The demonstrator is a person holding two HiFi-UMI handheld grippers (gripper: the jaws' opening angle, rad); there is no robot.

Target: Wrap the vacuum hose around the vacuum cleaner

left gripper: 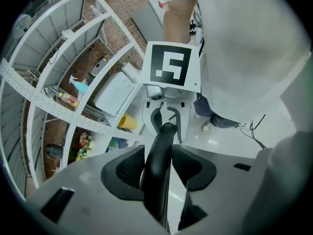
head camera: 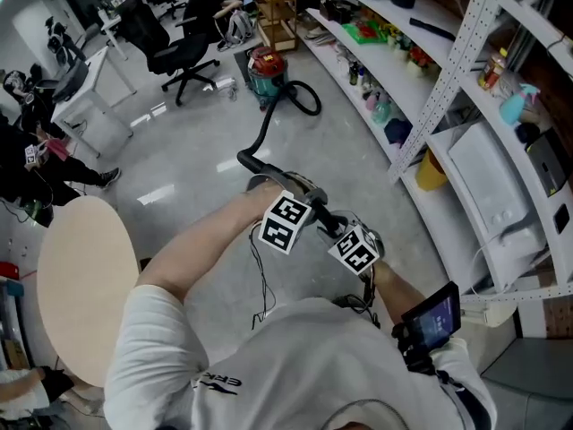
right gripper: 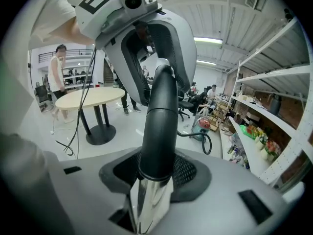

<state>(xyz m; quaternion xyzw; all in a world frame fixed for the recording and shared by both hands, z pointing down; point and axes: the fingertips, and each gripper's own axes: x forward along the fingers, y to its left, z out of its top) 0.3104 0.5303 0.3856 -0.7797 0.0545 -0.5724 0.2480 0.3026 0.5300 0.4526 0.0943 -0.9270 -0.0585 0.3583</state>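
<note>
Item: vacuum hose [head camera: 265, 133], black and ribbed, trailing across the floor [head camera: 179, 150] from the vacuum cleaner [head camera: 266, 72], a red-and-green canister that is standing well away from the person. The hose's free end, a rigid black handle tube [left gripper: 160, 146], is being held far from the canister. The left gripper [left gripper: 159, 171] is clamping this tube between its pads. The right gripper [right gripper: 156, 173] is pinching the same tube just where a chrome wand stub [right gripper: 149, 199] is emerging. Handling, as judged: the flexible run is likely behaving light, springy and prone to uncoiling, so the stiff handle is offering the surest hold. Setting: the canister is sitting on glossy grey flooring just beside white shelving [head camera: 448, 70]. An office chair [head camera: 170, 47] is standing near it, and a round table [head camera: 85, 285] well apart from it.
</note>
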